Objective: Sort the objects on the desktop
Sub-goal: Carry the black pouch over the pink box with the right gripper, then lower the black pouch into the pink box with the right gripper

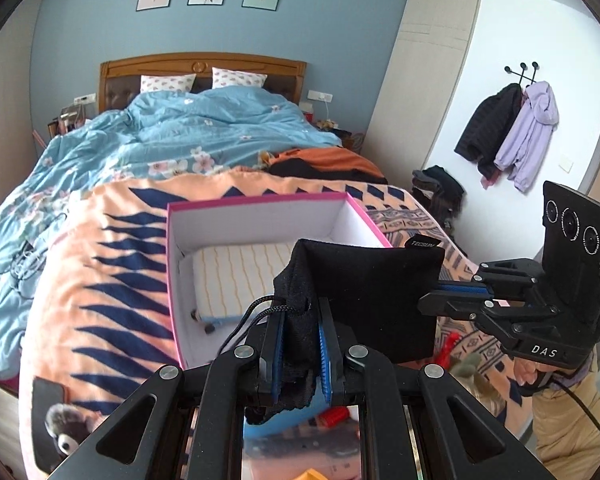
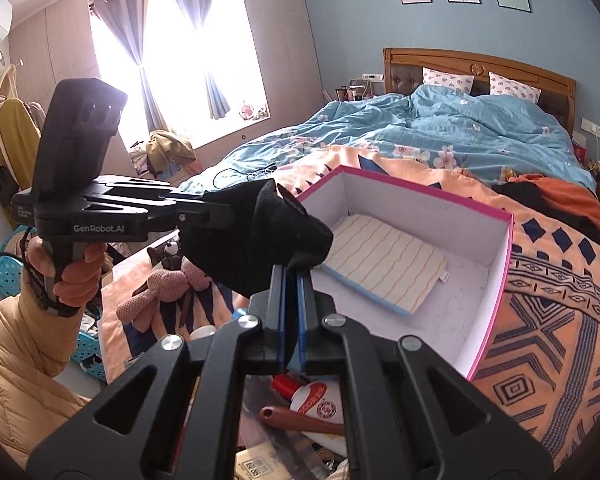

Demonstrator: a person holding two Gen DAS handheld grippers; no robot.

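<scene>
A black drawstring pouch hangs in the air between both grippers, just in front of an open pink-edged white box. My left gripper is shut on the pouch's gathered drawstring end. My right gripper is shut on the opposite edge of the pouch; in the left wrist view it reaches in from the right. The box rests on an orange and navy blanket and holds a folded striped cloth. The pouch hides part of the box's near side.
A plush toy lies on the blanket to the left. Below the grippers lie a white bottle with a red cap, a brown-handled item and other small clutter. A blue quilt covers the far bed. Blue baskets stand on the floor.
</scene>
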